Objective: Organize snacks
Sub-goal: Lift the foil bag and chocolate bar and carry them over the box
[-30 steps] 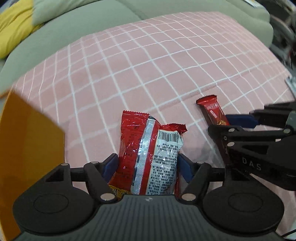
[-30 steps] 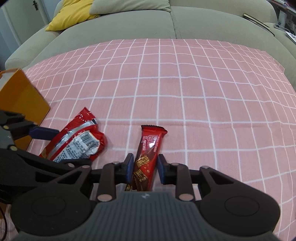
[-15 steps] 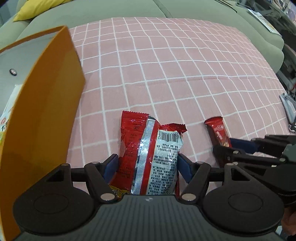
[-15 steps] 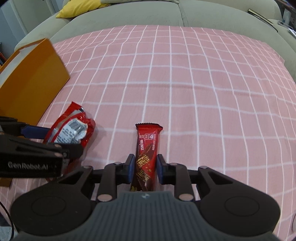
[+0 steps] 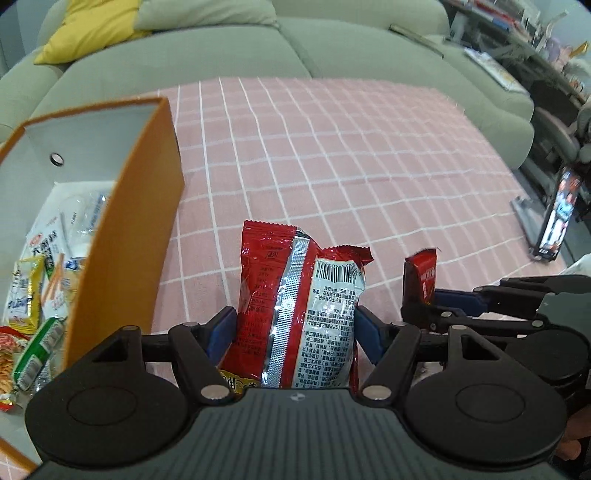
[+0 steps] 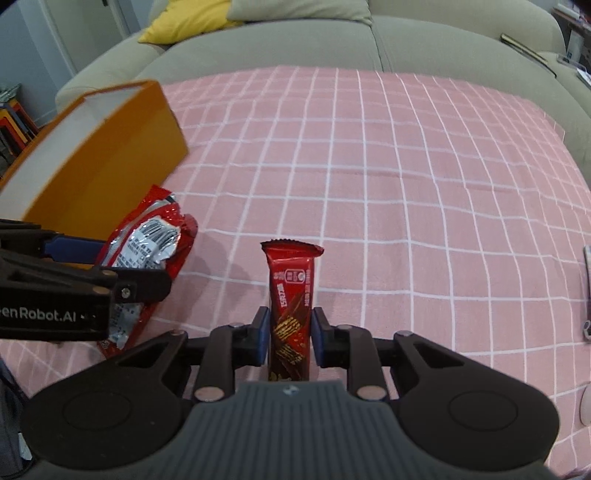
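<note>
Left tool (image 5: 293, 328) grips red snack bag (image 5: 299, 314) — right tool (image 6: 288, 334) clamps chocolate bar (image 6: 290, 306).

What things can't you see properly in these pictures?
- Snacks in the orange box: left wrist view, its wall and the picture's edge hide most.
- Red snack bag bottom: left wrist view, gripper body covers it.
- Chocolate bar lower end: right wrist view, hidden likewise.
- Package print: too small to read.

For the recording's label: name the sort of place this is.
Probably a home living room: a grey-green sofa with a yellow cushion, a pink checked cloth, and an orange box of snacks.
</note>
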Available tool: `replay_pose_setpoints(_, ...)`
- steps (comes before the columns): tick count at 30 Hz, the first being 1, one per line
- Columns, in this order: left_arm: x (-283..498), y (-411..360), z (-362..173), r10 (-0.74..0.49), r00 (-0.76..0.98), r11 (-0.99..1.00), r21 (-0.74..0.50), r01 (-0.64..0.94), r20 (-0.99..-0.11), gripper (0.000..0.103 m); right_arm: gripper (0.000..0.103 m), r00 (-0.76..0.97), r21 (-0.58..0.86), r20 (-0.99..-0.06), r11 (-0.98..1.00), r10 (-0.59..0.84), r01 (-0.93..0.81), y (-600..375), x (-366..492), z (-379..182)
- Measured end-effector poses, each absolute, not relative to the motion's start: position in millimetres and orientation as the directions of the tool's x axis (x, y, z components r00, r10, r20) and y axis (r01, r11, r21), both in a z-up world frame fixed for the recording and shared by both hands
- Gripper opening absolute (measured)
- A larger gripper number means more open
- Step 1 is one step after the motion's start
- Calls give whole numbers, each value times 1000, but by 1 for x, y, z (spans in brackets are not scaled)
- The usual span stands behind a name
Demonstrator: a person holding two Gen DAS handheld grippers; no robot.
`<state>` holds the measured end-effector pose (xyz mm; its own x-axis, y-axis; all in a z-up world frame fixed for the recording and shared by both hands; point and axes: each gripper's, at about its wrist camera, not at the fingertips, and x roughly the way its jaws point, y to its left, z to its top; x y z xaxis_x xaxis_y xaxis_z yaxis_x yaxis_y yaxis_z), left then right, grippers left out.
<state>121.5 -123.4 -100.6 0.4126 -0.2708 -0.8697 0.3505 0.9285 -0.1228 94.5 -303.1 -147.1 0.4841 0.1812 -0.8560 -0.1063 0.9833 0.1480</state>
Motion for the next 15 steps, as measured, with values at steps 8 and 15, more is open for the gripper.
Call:
replay_pose_setpoints(8, 103, -106, -53, -304, 510, 932, -140, 334, -804, 79, 20, 555, 154, -803, 975, 217, -159, -288, 80, -101)
replay_pose_setpoints(15, 106, -71, -17, -281, 594, 948, -122, 294, -753, 79, 20, 607, 171, -740, 954, 289, -245, -261, 83, -56)
